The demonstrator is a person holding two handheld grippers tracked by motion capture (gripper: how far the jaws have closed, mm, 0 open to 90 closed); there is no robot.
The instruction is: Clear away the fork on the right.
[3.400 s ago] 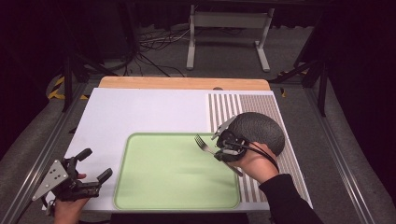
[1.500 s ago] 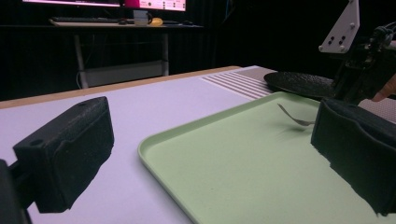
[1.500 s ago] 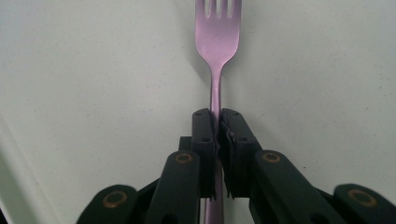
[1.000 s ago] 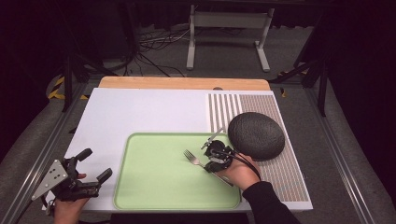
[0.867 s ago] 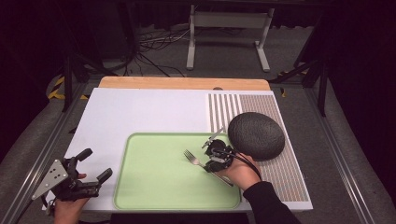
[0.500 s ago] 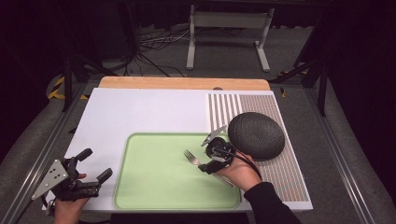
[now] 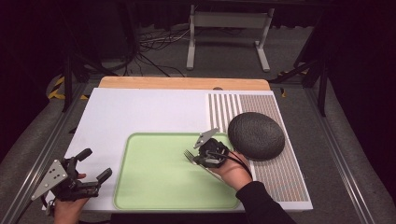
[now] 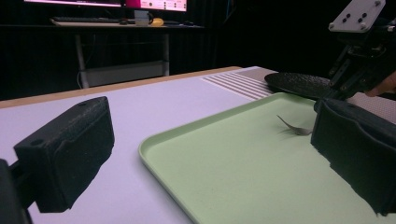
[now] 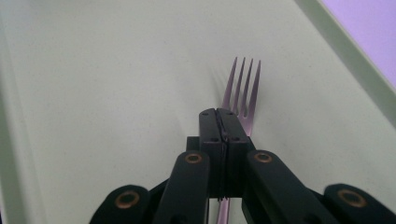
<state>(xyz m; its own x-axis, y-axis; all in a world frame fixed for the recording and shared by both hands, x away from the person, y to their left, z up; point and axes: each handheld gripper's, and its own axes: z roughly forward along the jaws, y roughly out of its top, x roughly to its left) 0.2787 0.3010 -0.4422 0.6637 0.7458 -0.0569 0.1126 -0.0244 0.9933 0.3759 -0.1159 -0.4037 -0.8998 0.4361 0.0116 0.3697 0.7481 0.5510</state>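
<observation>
A metal fork (image 9: 243, 84) lies low over the right part of the pale green tray (image 7: 154, 182), tines pointing left. My right gripper (image 9: 223, 114) is shut on the fork's neck, and its jaws have just been closing with the fork between them. In the high view the right gripper (image 7: 197, 158) sits at the tray's right side, with the fork (image 7: 188, 154) sticking out to the left. The left gripper view shows the fork (image 8: 292, 127) with its tines slightly raised. My left gripper (image 7: 95, 163) stands open and holds nothing, off the tray's front left corner.
A dark round dish (image 7: 256, 135) rests upside down on the striped mat (image 7: 280, 182), just right of the tray. The tray lies on a white board (image 7: 140, 112) with a wooden strip (image 7: 182, 83) along its far edge. Metal rails border both sides.
From the oldest frame, the right gripper brought the fork from beside the dark dish down and left onto the tray. Half a second ago its jaws looked apart; now they are together.
</observation>
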